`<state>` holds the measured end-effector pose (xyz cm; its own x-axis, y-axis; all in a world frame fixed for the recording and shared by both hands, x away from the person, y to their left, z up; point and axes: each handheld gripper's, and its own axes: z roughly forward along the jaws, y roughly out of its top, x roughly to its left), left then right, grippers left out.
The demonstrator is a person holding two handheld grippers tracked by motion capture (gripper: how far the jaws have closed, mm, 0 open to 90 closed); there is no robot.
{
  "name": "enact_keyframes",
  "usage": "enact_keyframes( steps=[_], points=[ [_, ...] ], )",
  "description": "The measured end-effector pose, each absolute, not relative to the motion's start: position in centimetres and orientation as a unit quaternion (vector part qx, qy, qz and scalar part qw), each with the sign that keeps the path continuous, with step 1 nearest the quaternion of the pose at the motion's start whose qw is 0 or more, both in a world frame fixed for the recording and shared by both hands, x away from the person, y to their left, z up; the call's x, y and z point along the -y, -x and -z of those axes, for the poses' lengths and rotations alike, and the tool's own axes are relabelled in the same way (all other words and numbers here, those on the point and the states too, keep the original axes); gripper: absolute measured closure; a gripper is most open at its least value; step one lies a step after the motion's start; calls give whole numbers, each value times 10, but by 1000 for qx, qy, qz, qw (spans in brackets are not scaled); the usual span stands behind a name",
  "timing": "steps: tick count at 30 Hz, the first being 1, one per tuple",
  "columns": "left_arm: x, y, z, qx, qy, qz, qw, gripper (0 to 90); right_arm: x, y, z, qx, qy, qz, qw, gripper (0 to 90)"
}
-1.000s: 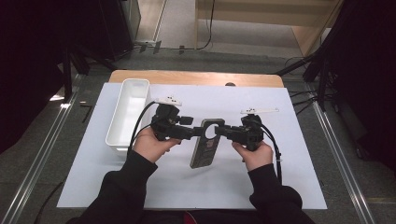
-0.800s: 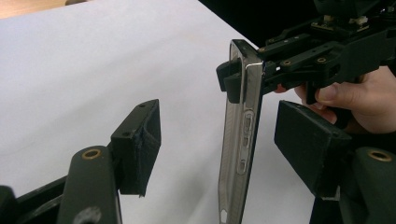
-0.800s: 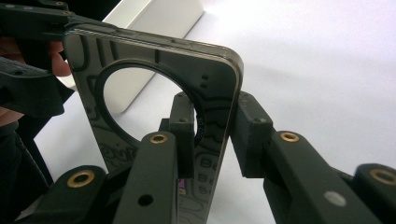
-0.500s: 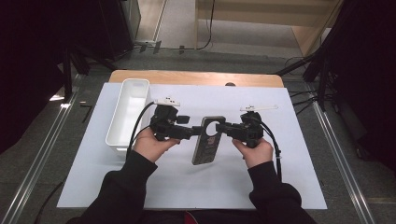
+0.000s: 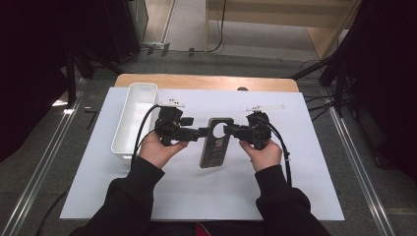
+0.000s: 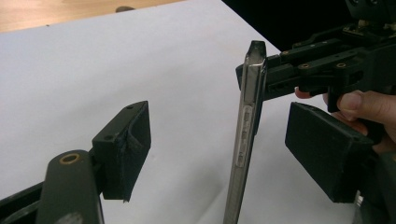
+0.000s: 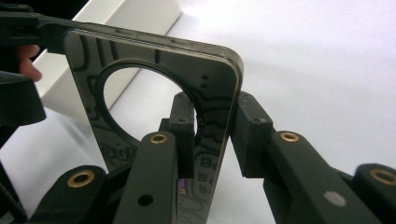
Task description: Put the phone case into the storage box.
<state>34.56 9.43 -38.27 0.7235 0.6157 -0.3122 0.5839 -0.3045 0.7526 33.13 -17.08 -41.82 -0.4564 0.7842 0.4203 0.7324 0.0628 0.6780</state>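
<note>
The left gripper (image 5: pixel 200 133) has just been opening, its jaws clear of the phone case (image 5: pixel 215 142) between them. Only the right gripper (image 5: pixel 235 132) pinches its edge above the white sheet (image 5: pixel 305 187); a slip could drop it short of the tray (image 5: pixel 129 123).

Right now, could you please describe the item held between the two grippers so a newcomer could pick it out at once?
On the white sheet covering the table, right of the white tray, find the two hand-held grippers. Between them is a dark phone case, its right edge clamped by the right gripper. A large round cutout near its top sets it apart.
</note>
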Motion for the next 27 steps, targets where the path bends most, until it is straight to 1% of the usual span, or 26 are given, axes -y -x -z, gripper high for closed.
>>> enact_keyframes(
  steps=[6,10,16,18,22,27],
  points=[
    [-95,-348,384,-377,-806,-34,456,231,162,-339,417,-731,-528,-431,36,708],
    [-94,-350,384,-382,-804,-32,454,232,158,-344,417,-729,-533,-428,33,708],
    [-93,-351,384,-386,-800,-38,458,232,152,-349,414,-729,-539,-421,41,708],
    [-93,-351,384,-387,-799,-42,458,256,151,-351,414,-728,-541,-419,42,708],
    [-91,-352,385,-389,-796,-47,461,258,147,-353,414,-727,-545,-415,46,708],
    [-90,-351,388,-392,-797,-66,454,262,141,-355,413,-727,-547,-413,49,708]
  ],
)
